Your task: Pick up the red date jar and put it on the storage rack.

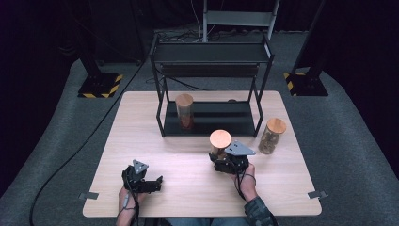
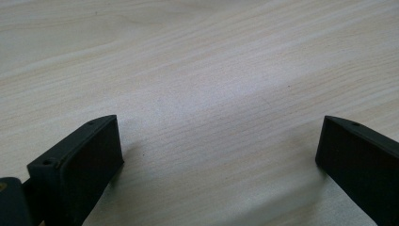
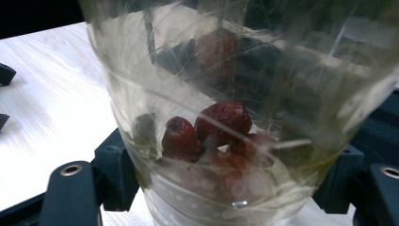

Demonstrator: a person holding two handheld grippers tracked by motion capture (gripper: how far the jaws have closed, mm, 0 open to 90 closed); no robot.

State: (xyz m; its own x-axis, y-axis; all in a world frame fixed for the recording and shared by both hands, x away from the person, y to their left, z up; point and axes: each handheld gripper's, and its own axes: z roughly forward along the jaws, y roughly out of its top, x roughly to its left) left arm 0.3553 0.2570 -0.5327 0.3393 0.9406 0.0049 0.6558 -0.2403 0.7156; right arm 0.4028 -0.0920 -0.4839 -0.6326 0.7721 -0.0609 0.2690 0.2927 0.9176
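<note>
Jar (image 3: 221, 141) in the right gripper (image 1: 225, 160), clamped between the jaws near its base, and through the clear wall the right gripper view gives us a few wrinkled red fruits (image 3: 207, 129) piled at the bottom. From the high view that jar (image 1: 219, 142) sits toward the near middle of the bench (image 1: 141, 141), just in front of the black rack (image 1: 211, 70), round wooden lid (image 1: 220, 139) up top. No label, no brand, no writing readable on any of it.

Count the jars: three, each with a wooden lid. One gripped, one standing on the rack's lower shelf at the left (image 1: 184, 110), one on the bench just off the rack's right leg (image 1: 272, 135). Two grippers, one rack with two shelves.

Left gripper (image 1: 155, 181) sits low near the front-left edge of the bench, jaws wide apart with bare wood between them. Lots of open wood on the left half and along the front edge; the right of the lower shelf is open too. The gripped jar stands apart from the right-hand one.
</note>
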